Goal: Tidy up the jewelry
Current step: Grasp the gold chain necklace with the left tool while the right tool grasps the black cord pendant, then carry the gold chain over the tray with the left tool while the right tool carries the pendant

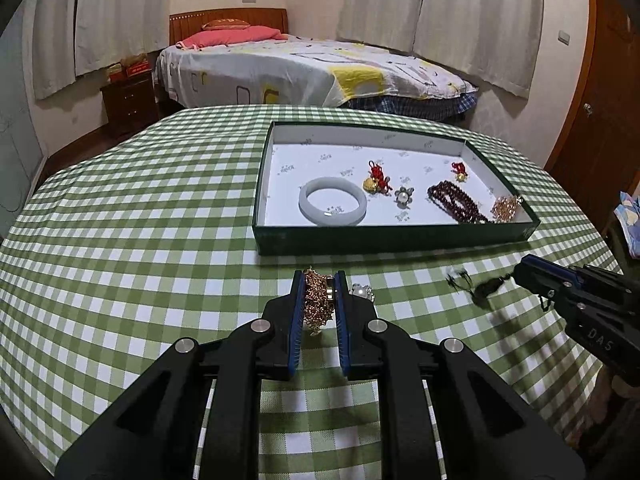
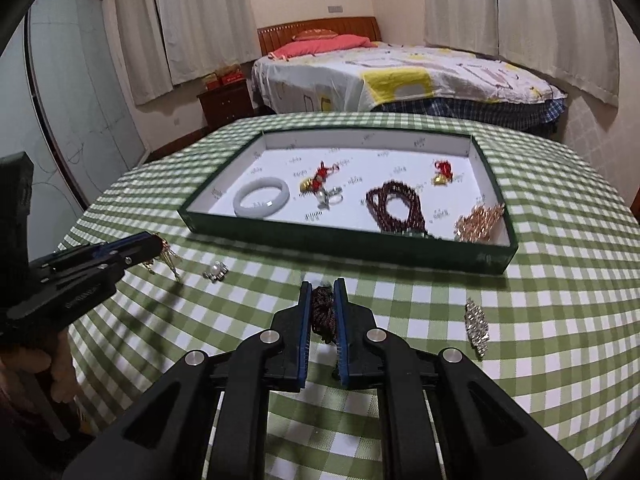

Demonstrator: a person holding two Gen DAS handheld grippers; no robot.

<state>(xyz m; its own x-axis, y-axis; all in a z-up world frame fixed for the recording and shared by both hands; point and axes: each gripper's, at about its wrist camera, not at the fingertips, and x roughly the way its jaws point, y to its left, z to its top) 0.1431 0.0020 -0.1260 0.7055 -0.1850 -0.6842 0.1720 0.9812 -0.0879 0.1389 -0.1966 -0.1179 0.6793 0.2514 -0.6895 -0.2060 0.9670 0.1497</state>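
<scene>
In the left wrist view, the left gripper [image 1: 319, 280] sits low in the centre of the frame, its jaws pinched nearly together on a gold chain [image 1: 317, 302] that hangs between the blue pads. A pearl brooch [image 1: 362, 291] lies on the green checked tablecloth [image 1: 140, 220] just right of that gripper's tip. At the right edge, the right gripper [image 1: 520, 270] shows a dark, blurred strand at its tip. In the right wrist view, the right gripper [image 2: 320, 286] is clamped on a dark beaded strand [image 2: 322, 312]. A rhinestone piece [image 2: 476, 330] lies on the cloth at lower right. The green tray [image 1: 396, 238] occupies the middle right, holding a pale jade bangle [image 1: 333, 206], a dark red bead necklace [image 1: 454, 203], two red-knot gold charms [image 1: 376, 180] and another gold chain [image 1: 506, 208].
</scene>
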